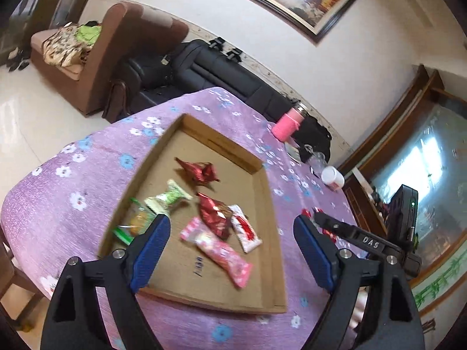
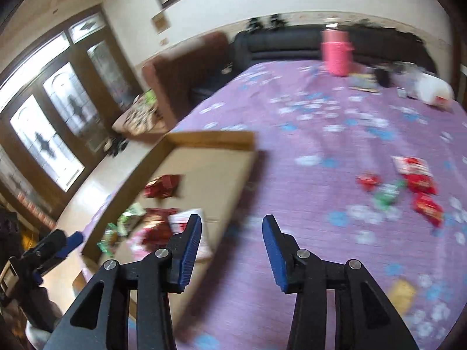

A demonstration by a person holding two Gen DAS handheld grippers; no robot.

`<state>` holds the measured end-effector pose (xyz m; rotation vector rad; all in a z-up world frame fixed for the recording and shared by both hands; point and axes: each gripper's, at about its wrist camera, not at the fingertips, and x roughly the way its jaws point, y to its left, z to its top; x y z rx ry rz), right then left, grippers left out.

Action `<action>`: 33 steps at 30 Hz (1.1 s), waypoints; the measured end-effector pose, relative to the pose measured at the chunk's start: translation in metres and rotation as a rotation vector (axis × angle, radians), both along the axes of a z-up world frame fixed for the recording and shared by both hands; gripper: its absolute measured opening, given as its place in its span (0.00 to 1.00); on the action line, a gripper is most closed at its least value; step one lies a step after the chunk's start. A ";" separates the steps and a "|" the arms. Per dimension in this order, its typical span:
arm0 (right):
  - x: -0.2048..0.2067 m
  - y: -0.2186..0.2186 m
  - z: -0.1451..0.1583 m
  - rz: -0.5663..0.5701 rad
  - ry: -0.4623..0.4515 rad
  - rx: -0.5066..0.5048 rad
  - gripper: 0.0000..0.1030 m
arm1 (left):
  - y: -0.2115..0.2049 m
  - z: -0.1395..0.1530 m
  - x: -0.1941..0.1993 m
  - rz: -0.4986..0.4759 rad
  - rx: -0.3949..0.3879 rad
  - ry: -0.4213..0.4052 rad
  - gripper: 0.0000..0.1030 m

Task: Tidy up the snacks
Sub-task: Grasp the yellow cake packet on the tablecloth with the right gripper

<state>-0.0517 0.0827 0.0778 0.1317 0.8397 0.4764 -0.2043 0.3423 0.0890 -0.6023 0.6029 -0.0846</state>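
A shallow cardboard tray lies on the purple flowered tablecloth. In it lie several snacks: a pink packet, two dark red foil packets, a green-white sweet and an orange-green packet. My left gripper is open and empty above the tray's near part. In the blurred right wrist view my right gripper is open and empty over the cloth, just right of the tray. Several loose red and green snacks lie on the cloth to its right.
A pink flask, a white jar and small dark items stand at the table's far side. A black sofa and a brown armchair are beyond. The right gripper shows in the left view.
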 end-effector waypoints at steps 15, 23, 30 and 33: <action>-0.027 -0.174 -0.049 -0.248 0.195 0.063 0.46 | -0.118 -0.001 0.037 -0.274 0.016 0.077 0.97; -0.020 -0.133 -0.070 -0.218 0.178 -0.029 0.59 | -0.145 0.008 0.058 -0.286 0.131 0.091 0.97; -0.011 -0.131 -0.070 -0.207 0.123 -0.123 0.14 | -0.177 0.013 0.119 -0.337 0.210 0.141 0.97; 0.002 -0.161 -0.068 -0.252 0.116 -0.083 0.09 | -0.195 0.005 0.155 -0.384 0.185 0.170 0.97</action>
